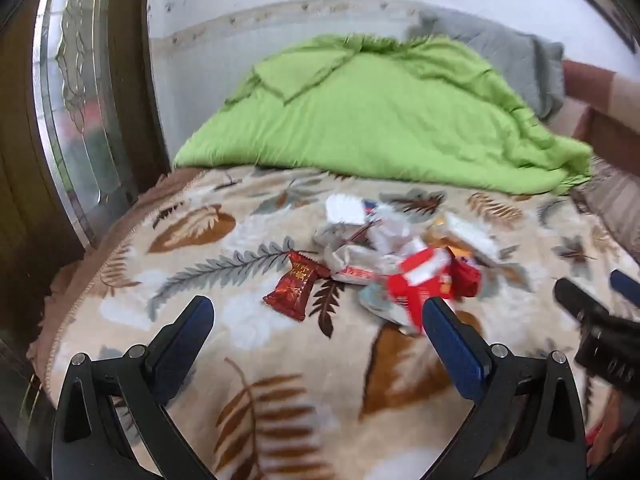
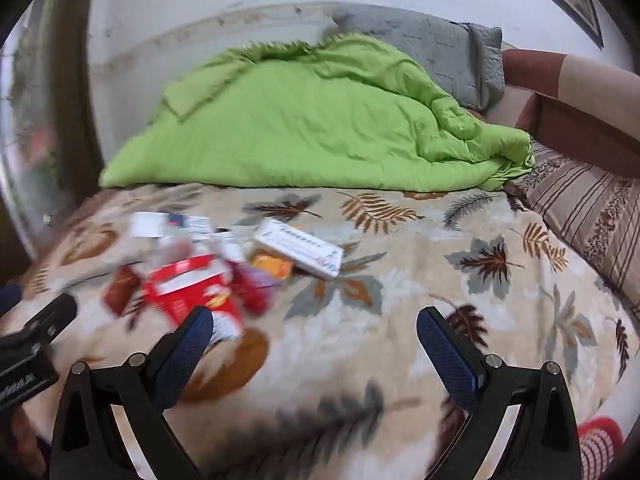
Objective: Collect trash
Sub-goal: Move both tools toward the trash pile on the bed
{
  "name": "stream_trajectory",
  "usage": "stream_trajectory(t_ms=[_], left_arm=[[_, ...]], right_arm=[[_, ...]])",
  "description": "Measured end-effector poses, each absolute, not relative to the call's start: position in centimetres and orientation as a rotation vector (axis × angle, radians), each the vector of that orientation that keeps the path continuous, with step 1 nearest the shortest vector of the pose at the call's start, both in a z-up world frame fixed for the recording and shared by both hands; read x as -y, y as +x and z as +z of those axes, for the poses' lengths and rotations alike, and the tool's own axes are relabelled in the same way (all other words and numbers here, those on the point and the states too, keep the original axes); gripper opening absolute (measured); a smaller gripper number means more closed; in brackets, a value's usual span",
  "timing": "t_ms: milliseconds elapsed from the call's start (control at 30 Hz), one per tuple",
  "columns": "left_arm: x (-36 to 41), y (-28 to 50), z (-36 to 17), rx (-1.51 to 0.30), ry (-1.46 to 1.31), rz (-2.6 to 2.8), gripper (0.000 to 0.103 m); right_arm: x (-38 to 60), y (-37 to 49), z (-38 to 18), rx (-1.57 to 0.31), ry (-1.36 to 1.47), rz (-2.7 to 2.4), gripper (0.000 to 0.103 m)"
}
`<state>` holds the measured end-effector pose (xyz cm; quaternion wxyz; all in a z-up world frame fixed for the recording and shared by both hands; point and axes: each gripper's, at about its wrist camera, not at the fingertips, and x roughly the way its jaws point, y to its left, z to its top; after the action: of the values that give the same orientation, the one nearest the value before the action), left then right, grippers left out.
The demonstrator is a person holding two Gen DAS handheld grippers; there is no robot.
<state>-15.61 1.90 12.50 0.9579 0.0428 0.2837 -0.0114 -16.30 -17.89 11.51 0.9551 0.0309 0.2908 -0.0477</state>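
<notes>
Nothing looks collected yet: the trash pile [image 1: 400, 248] lies loose on the leaf-patterned blanket [image 1: 280, 380], and neither tool has anything in it, so by my reading the whole job is still ahead. No bin or bag for the trash shows clearly in either view, though something red and woven [image 2: 600, 444] peeks in at the bottom right corner of the right view; what it is I cannot tell. The left gripper [image 1: 318, 316] stands with its jaws spread about as wide as they go and empty; the pile sits just ahead of it and a little toward its right finger, whose tip overlaps a red-and-white carton [image 1: 420, 280] in the view, though I cannot tell whether they touch. A dark red candy wrapper [image 1: 296, 284] lies just ahead of the gap between the fingers. The right gripper [image 2: 314, 320] is likewise wide open and empty, with bare blanket between its fingers; the pile lies ahead and off to its left, the same carton [image 2: 188, 292] just past its left finger, a flat white box [image 2: 300, 252] farther ahead. Both tools point forward and tilt downward at the bed, side by side, each visible at the edge of the other's view. Beyond the pile lie a green quilt [image 2: 300, 128] and a grey pillow [image 2: 432, 52].
</notes>
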Motion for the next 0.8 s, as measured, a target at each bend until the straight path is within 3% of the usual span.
stream_trajectory(t_ms=[233, 800], left_arm=[[-1.9, -21.4, 16.7, -0.526, 0.081, -0.042, 0.103], [-3.1, -28.2, 20.0, -0.443, 0.088, 0.004, 0.103]], right_arm=[[16.3, -23.6, 16.3, -0.515, 0.039, -0.060, 0.103], [16.3, -30.8, 18.9, -0.465, 0.062, -0.038, 0.103]])
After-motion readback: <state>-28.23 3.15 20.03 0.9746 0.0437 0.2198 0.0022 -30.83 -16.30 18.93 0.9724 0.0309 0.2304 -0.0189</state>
